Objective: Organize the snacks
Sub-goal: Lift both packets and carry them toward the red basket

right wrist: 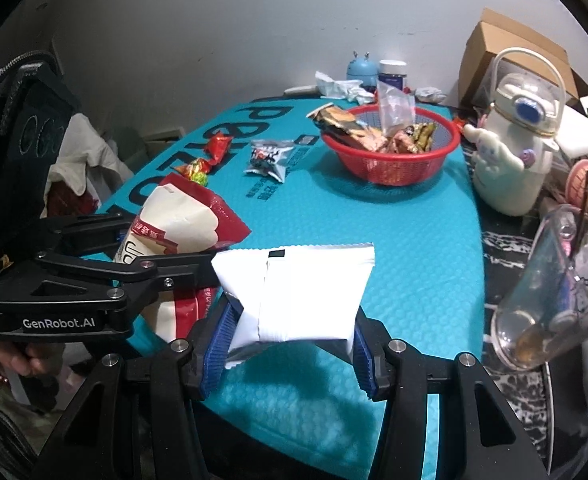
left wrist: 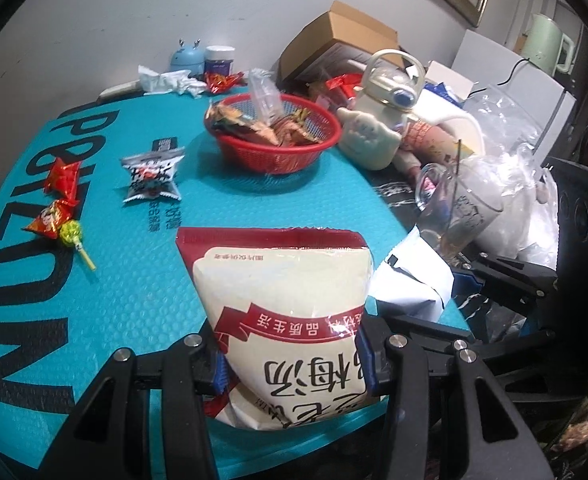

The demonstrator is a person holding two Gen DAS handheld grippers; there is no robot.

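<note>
With the left gripper [left wrist: 294,364] clamped on the cream-and-red pouch [left wrist: 282,304] and the right gripper [right wrist: 290,344] pinching the white packet [right wrist: 298,292], both short of the red basket [right wrist: 390,170], carry each over its rim before releasing.

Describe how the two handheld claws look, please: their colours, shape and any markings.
Both claws are black frames of angular linkage bars with silver pivot screws and ribbed blue pads. The left claw carries white "GenRobot.AI" lettering on its side. The right claw shows no marking here.
</note>
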